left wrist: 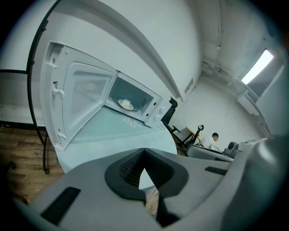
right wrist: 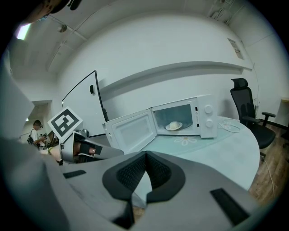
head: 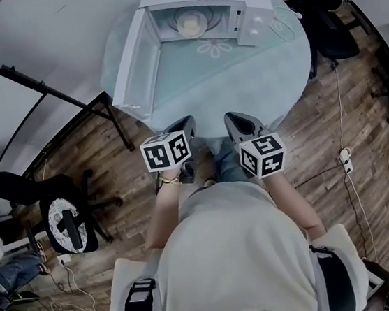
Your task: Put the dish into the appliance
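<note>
A white microwave (head: pixel 248 21) stands at the far side of the round table (head: pixel 243 89) with its door (head: pixel 133 60) swung wide open to the left. A pale dish (head: pixel 191 23) with something light on it sits inside the cavity; the same dish (left wrist: pixel 126 104) shows in the left gripper view, and the dish (right wrist: pixel 174 126) in the right gripper view. My left gripper (head: pixel 187 122) and right gripper (head: pixel 232 118) hover side by side at the table's near edge, far from the microwave. Both are shut, with nothing in the left gripper (left wrist: pixel 143 152) or the right gripper (right wrist: pixel 146 154).
A black office chair (head: pixel 328 15) stands right of the table. A black stand (head: pixel 68 100) and a dark stool (head: pixel 66 223) are on the wood floor at left. A white cord (right wrist: pixel 230 127) lies on the table beside the microwave. A person (left wrist: pixel 214 137) sits far back.
</note>
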Available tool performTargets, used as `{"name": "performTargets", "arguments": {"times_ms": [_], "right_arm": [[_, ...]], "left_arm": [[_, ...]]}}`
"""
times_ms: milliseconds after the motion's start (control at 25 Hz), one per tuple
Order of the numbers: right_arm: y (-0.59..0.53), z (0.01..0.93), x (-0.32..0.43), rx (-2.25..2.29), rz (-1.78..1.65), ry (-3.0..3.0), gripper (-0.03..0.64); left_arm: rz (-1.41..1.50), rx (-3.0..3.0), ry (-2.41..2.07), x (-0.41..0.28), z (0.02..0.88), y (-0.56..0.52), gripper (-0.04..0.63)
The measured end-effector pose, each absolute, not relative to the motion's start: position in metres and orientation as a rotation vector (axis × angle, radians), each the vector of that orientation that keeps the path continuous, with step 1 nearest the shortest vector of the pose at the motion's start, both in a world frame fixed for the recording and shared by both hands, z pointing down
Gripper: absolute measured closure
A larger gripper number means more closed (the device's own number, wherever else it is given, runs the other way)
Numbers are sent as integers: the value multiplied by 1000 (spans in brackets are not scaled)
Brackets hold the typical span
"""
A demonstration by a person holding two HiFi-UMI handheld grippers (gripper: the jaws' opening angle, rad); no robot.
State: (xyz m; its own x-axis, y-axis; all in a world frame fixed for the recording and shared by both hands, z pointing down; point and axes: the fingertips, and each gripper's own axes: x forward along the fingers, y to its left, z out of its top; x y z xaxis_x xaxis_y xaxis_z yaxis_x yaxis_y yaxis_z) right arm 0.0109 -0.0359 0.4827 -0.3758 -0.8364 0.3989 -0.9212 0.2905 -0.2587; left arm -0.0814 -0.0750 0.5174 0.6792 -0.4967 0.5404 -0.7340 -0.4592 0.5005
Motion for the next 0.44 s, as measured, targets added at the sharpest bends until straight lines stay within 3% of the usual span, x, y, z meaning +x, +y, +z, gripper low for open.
{"name": "performTargets", "arguments": {"times_ms": [440], "right_arm": [[-32,476,-2,1587,589,-2394,611]], "left_arm": [[423,2133,-929,-86,527,-69,586]]}}
